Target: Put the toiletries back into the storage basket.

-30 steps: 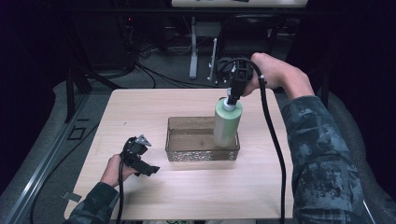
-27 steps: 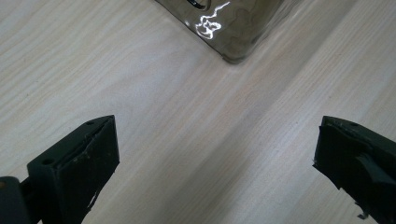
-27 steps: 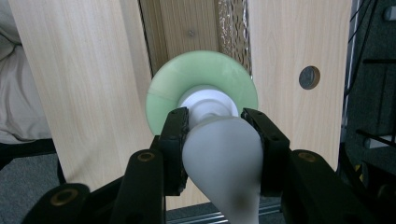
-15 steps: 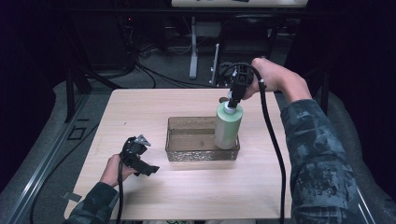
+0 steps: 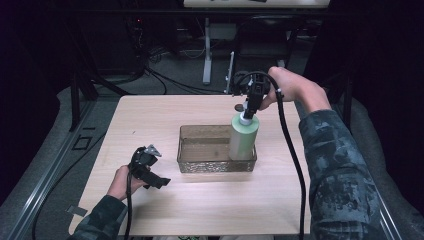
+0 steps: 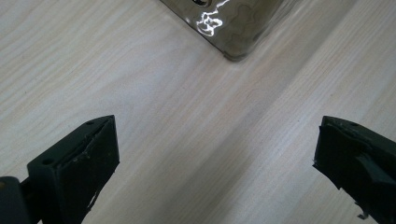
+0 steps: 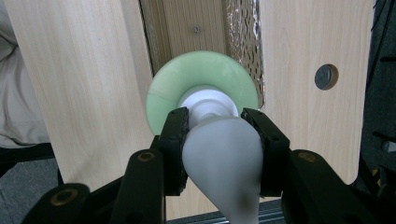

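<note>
At the left of the high view, the left gripper rests low over the table, held in a hand near the front edge. In the left gripper view its two black jaws stand wide apart with bare wood between them, released and holding nothing; a corner of the bin shows just ahead of them, well clear of the pads.

The bin sits mid-table, a clear smoky-brown rectangular tub with a patterned wall. No writing can be read on it.

Inside the bin, at its right end, the bottle stands upright, pale green with a white cap. Its lower part is behind the bin's wall. No label or brand can be made out on it in any view.

The right gripper comes down on the bottle from above, gripped in the right hand. In the right gripper view its jaws are clenched on the white cap, one on each side, with the green shoulder below.

A small dark round hole sits in the tabletop just beyond the bin.
</note>
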`<control>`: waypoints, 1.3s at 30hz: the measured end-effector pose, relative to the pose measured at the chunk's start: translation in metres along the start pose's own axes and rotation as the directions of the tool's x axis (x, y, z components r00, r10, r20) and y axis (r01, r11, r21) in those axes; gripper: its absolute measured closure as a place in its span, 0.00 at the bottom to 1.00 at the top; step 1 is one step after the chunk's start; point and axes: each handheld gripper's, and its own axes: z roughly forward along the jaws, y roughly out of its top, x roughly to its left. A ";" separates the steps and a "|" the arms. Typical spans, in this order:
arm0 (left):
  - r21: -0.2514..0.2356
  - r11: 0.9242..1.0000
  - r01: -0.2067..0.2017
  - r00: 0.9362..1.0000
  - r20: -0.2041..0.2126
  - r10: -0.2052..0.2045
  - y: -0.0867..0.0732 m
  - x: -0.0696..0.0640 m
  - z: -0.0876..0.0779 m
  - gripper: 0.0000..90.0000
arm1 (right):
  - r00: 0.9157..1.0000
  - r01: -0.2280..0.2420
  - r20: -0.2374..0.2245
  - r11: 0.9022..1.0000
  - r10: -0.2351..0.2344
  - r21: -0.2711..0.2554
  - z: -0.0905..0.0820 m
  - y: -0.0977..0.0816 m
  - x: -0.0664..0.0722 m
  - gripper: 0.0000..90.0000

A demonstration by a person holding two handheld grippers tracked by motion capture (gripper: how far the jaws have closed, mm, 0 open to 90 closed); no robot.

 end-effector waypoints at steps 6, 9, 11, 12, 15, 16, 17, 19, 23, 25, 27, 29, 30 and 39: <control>-0.002 1.000 -0.002 1.000 0.001 0.002 0.000 0.000 0.000 0.00 | 1.000 0.004 -0.006 1.000 -0.004 0.008 0.005 -0.001 0.001 0.69; -0.001 1.000 -0.001 1.000 0.000 0.001 0.000 0.000 0.000 0.00 | 1.000 0.002 -0.015 1.000 -0.001 0.010 0.009 -0.003 0.001 0.69; 0.001 1.000 0.000 1.000 0.001 0.000 0.000 0.000 0.000 0.00 | 1.000 0.001 -0.019 1.000 -0.001 0.009 0.011 -0.004 0.001 0.69; 0.001 1.000 0.000 1.000 0.001 0.000 0.000 0.000 0.000 0.00 | 1.000 0.001 -0.019 1.000 -0.001 0.009 0.011 -0.004 0.001 0.69; 0.001 1.000 0.000 1.000 0.001 0.000 0.000 0.000 0.000 0.00 | 1.000 -0.004 -0.021 1.000 0.004 0.009 0.013 -0.006 0.000 0.69; 0.001 1.000 0.000 1.000 0.001 0.000 0.000 0.000 0.000 0.00 | 1.000 -0.004 -0.020 1.000 0.004 0.009 0.014 -0.006 0.001 0.69; 0.001 1.000 0.001 1.000 0.001 -0.001 0.000 0.000 0.000 0.00 | 1.000 -0.004 -0.020 1.000 0.005 0.008 0.014 -0.006 0.001 0.69; -0.001 1.000 0.001 1.000 -0.003 -0.001 0.000 0.000 0.000 0.00 | 1.000 -0.006 -0.021 1.000 0.006 0.011 0.016 -0.007 0.001 0.69; 0.001 1.000 0.000 1.000 0.001 0.000 0.000 0.000 0.000 0.00 | 1.000 -0.011 -0.026 1.000 0.011 0.012 0.020 -0.010 0.001 0.69; 0.000 1.000 0.001 1.000 -0.003 -0.001 0.000 0.000 0.001 0.00 | 1.000 -0.010 -0.028 1.000 0.010 0.011 0.022 -0.011 0.001 0.69; 0.000 1.000 0.001 1.000 -0.003 -0.001 0.000 -0.001 0.001 0.00 | 0.999 -0.013 -0.032 1.000 0.014 0.010 0.023 -0.012 0.002 0.69; 0.002 1.000 -0.001 1.000 -0.003 0.001 0.000 -0.001 0.001 0.00 | 0.999 -0.017 -0.034 1.000 0.017 0.015 0.025 -0.013 0.001 0.69; 0.001 1.000 -0.001 1.000 -0.003 0.001 0.000 -0.001 0.001 0.00 | 0.999 -0.016 -0.035 1.000 0.017 0.015 0.025 -0.013 0.001 0.69; 0.001 1.000 0.000 1.000 -0.002 0.000 0.000 0.000 0.001 0.00 | 0.999 -0.015 -0.038 1.000 0.016 0.025 0.029 -0.011 0.001 0.69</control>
